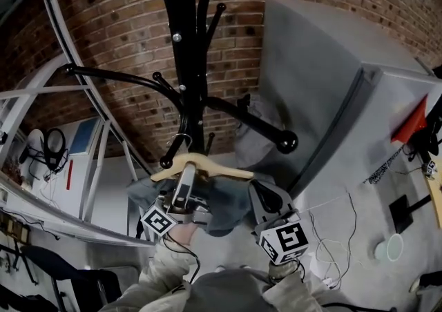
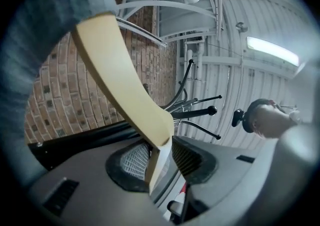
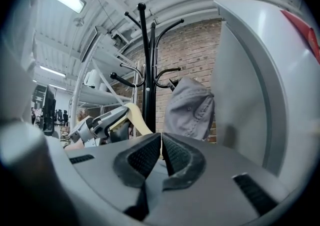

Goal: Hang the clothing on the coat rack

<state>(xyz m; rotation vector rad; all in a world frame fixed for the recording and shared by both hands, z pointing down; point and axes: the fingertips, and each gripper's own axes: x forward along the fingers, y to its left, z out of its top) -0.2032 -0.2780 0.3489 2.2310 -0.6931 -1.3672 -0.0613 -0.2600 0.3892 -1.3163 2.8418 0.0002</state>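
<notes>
A pale wooden hanger (image 1: pixel 204 164) carries a blue-grey garment (image 1: pixel 222 208) right in front of the black coat rack (image 1: pixel 183 41). Its metal hook sits over a low rack arm that ends in a knob (image 1: pixel 166 162). My left gripper (image 1: pixel 188 174) reaches up to the hanger's middle. In the left gripper view the hanger (image 2: pixel 120 85) stands between the jaws of that gripper (image 2: pixel 160 157), with a slit showing beside the right pad, so the jaws are open. My right gripper (image 1: pixel 266 197) hangs just right of the garment, and in its own view it (image 3: pixel 161 150) is shut on nothing.
A grey garment (image 1: pixel 255 131) hangs on a right-hand rack arm with a ball end (image 1: pixel 286 141). A tall grey cabinet (image 1: pixel 331 83) stands close on the right. A brick wall (image 1: pixel 103 21) is behind. White metal framing (image 1: pixel 97 159) is on the left, and cables (image 1: pixel 331 248) lie on the floor.
</notes>
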